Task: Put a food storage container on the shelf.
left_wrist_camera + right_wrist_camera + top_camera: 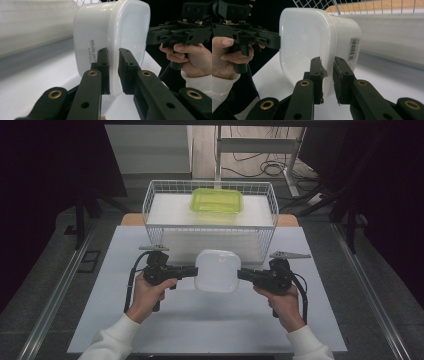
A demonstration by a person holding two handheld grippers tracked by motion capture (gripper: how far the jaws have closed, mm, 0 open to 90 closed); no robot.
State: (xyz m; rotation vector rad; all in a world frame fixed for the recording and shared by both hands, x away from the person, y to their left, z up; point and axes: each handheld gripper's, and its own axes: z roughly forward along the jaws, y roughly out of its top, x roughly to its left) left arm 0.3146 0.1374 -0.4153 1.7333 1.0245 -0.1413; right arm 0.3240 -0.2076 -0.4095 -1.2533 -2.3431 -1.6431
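A big flat white table (pixel 150 330) fills the middle of the high view. At its far side stands a white wire basket (pixel 150 202) made of thin crossing wires, with a thick white block (pixel 170 210) inside it. On top of that block lies a see-through green box (pixel 216 200) with round corners.

Just in front of the basket, a white tub (pixel 217 270) hangs up off the table, held from both sides. It is smooth, milky plastic, a square shape with soft round corners. Its open top points up at the high camera. It looks about as wide as it is long, so I cannot tell which way is its long way. One wall has small dark writing (pixel 93 51), and another wall has a barcode sticker (pixel 353 48).

The left gripper (pixel 189 271) pinches the tub's left rim between its black jaws. The right gripper (pixel 243 274) pinches the right rim the same way. A hand in a white sleeve (pixel 117 340) holds each one.
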